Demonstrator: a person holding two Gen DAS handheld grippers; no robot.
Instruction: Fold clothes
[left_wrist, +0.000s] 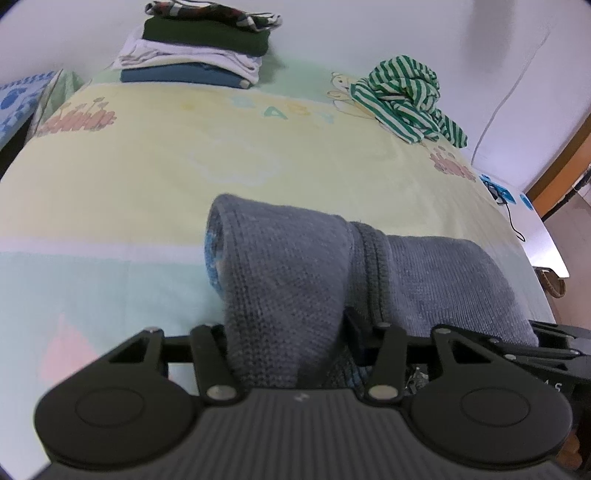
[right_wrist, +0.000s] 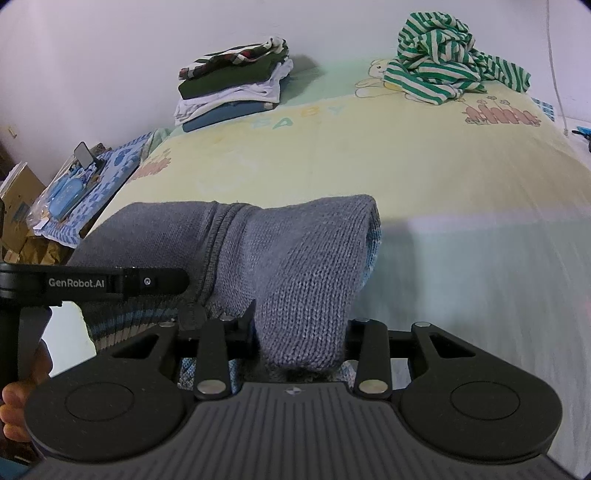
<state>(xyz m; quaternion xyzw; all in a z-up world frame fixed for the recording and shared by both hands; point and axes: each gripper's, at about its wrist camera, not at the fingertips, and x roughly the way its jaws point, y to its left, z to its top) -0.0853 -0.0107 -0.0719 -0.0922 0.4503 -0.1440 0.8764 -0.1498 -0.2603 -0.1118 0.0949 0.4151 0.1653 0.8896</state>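
Note:
A grey knit sweater (left_wrist: 295, 273) with blue lining and striped hem is held up over the bed between both grippers. My left gripper (left_wrist: 288, 332) is shut on its left part, the knit draped over the fingers and hiding them. In the right wrist view the same sweater (right_wrist: 295, 266) hangs from my right gripper (right_wrist: 303, 332), which is shut on it, fingertips covered by cloth. The left gripper's body (right_wrist: 92, 282) shows at the left there, with a hand (right_wrist: 22, 387) below it. A crumpled green-and-white striped garment (left_wrist: 406, 99) (right_wrist: 447, 70) lies at the far right of the bed.
A stack of folded clothes (left_wrist: 199, 48) (right_wrist: 236, 85) sits at the bed's far side by the wall. The pastel blanket (left_wrist: 147, 166) (right_wrist: 406, 166) covers the bed. A cluttered side surface with a blue cloth (right_wrist: 92, 184) stands left. A cable (left_wrist: 513, 221) runs along the right edge.

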